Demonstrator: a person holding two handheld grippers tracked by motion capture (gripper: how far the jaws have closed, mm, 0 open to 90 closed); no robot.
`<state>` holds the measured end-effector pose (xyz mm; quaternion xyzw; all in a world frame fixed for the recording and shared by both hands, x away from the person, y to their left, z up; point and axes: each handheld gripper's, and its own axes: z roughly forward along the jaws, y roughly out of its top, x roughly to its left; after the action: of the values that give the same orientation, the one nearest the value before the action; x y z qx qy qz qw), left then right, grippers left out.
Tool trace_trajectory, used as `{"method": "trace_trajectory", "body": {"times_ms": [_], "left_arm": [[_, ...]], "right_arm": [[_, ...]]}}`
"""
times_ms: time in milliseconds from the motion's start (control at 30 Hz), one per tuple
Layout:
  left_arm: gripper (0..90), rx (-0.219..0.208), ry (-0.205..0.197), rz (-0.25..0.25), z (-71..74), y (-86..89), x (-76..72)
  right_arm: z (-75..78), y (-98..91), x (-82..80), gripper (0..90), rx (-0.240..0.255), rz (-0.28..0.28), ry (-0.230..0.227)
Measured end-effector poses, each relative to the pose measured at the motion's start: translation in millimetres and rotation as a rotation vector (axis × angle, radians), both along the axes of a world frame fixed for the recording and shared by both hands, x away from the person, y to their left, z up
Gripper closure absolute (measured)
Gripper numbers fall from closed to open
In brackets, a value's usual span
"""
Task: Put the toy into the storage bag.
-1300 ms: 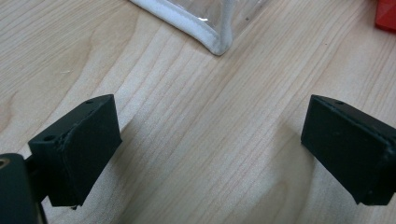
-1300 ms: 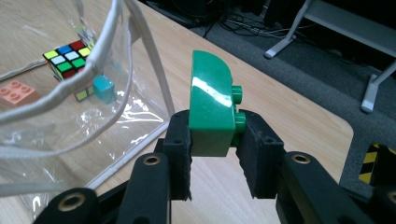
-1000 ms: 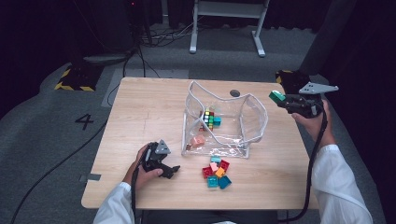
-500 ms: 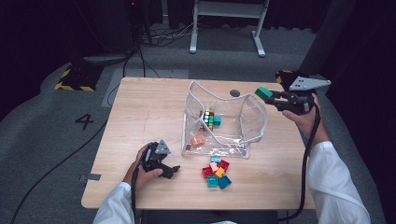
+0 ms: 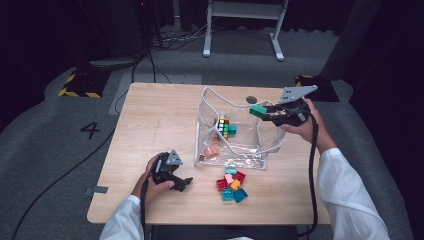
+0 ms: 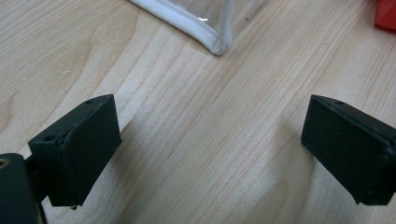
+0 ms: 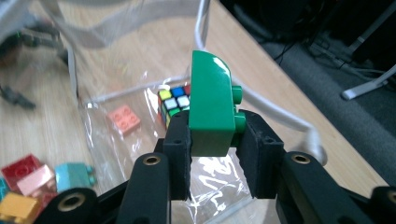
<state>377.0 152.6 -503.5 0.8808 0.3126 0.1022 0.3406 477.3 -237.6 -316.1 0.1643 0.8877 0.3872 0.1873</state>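
Packing step: clear bag (image 5: 232, 127) stands open mid-table (image 5: 150, 115), my right gripper (image 7: 212, 133) clamps the green brick (image 7: 211, 109) over its rim, left gripper (image 6: 210, 149) idles wide open. I'd say next: centre, then release

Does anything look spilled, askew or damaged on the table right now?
Nothing stands out. The clear bag stands open with a puzzle cube and a pink brick inside; the loose bricks sit in a tidy cluster in front of it. The right gripper holds a green brick over the bag's rim.
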Motion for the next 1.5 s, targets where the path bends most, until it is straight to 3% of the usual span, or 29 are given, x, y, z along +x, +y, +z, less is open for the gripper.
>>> {"method": "trace_trajectory", "body": {"times_ms": [100,467,700,800,1000,1267,1500], "left_arm": [[4.8,0.0,0.0,0.0,0.0,0.0,0.0],[4.8,0.003,-0.005,0.0,0.1,0.2,0.2],[4.8,0.002,0.0,0.001,0.1,0.1,-0.1],[4.7,0.002,0.0,0.001,0.1,0.1,-0.1],[4.7,0.003,-0.004,0.0,0.2,0.2,0.2],[4.7,0.003,-0.004,0.0,0.1,0.1,0.2],[4.7,0.004,-0.005,0.0,0.1,0.2,0.3]], "right_arm": [[-5.4,13.3,2.7,66.4,-0.067,0.025,0.016],[-18.2,38.5,13.4,66.3,-0.206,0.051,0.075],[-23.9,40.9,18.9,66.3,-0.296,0.065,0.123],[-26.5,38.8,20.8,66.3,-0.309,0.064,0.142],[-27.7,30.1,18.5,66.3,-0.429,0.033,0.165],[-24.7,13.4,17.6,66.1,-0.498,0.004,0.194],[-25.1,8.8,15.7,65.7,-0.479,0.015,0.197]]}}
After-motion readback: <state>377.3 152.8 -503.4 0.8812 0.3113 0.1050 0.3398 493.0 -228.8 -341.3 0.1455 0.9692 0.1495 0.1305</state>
